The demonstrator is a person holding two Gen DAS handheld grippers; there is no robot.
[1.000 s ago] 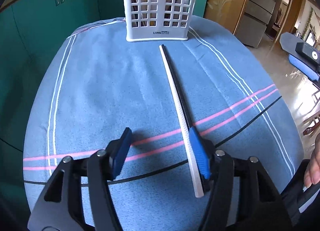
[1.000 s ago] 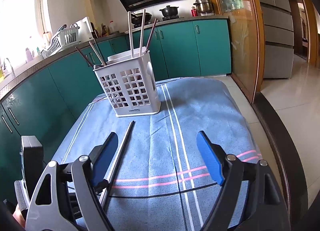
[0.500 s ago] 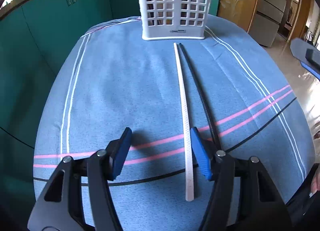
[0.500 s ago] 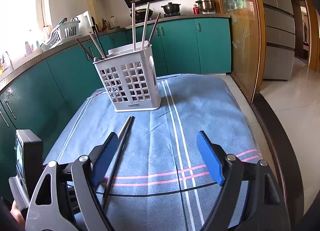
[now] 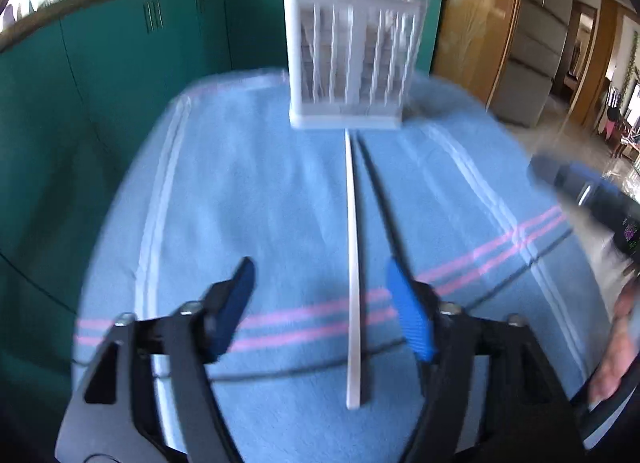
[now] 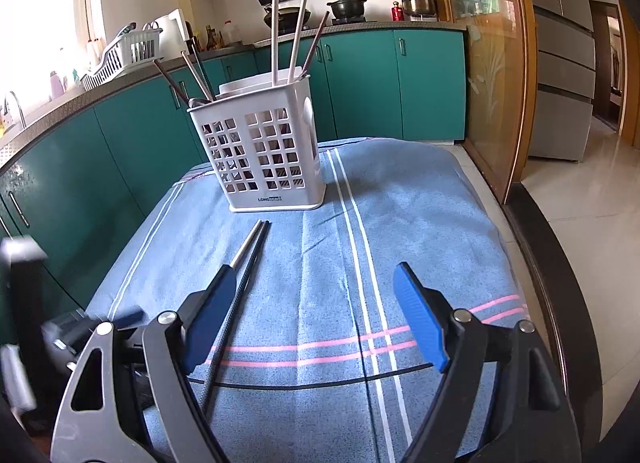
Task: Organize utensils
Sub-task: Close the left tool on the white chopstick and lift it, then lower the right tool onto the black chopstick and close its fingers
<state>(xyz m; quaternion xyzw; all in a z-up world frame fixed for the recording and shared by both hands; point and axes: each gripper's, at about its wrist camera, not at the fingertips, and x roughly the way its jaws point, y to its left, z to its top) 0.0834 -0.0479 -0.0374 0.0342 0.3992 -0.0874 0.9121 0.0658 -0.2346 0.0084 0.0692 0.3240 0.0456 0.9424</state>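
Bright daylight; left view motion-blurred (right sharp), fisheye-bent edges.

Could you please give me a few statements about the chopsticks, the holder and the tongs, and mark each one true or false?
1. Two chopsticks, a white chopstick and a black chopstick, lie side by side on the blue cloth. True.
2. The white holder is empty. False: several chopsticks already stand in it.
3. The right tongs grip the black chopstick. False: they are open and hold nothing.
4. The left tongs are opening, and the white chopstick lies on the cloth between the jaws. True.
5. The holder lies on its side. False: it stands upright.
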